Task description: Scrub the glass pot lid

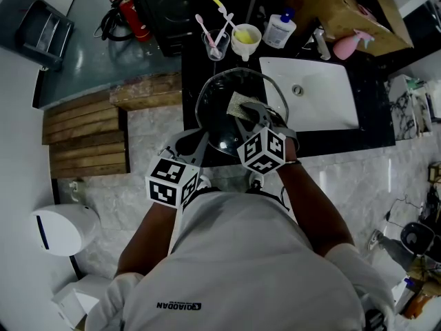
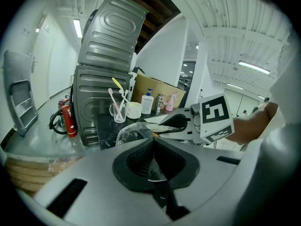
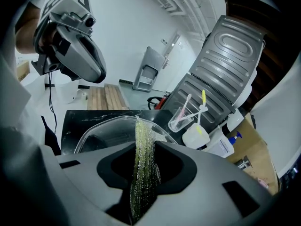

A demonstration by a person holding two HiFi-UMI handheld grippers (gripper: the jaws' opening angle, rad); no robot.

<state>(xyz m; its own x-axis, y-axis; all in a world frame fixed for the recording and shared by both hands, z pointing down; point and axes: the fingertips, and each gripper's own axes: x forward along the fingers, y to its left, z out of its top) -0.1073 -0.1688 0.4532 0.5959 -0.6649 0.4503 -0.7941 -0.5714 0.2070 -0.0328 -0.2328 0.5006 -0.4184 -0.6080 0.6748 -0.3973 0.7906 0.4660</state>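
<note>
The glass pot lid [image 1: 222, 124] is held tilted above the black counter, in front of the sink. My left gripper [image 1: 198, 143] is shut on the lid's near left rim; in the left gripper view the jaws [image 2: 153, 147] clamp the clear edge of the lid [image 2: 131, 132]. My right gripper [image 1: 249, 114] is shut on a yellow-green scrub sponge [image 1: 240, 104], which lies against the lid's glass. In the right gripper view the sponge [image 3: 142, 166] stands edge-on between the jaws of the right gripper [image 3: 143, 145], its tip on the lid [image 3: 110, 131].
A white sink basin [image 1: 313, 92] lies to the right. Behind the lid stand a clear cup of toothbrushes [image 1: 215, 45], a white cup [image 1: 246, 41], a soap bottle [image 1: 279, 29] and a pink spray bottle [image 1: 348, 45]. Wooden planks [image 1: 86, 136] lie on the left.
</note>
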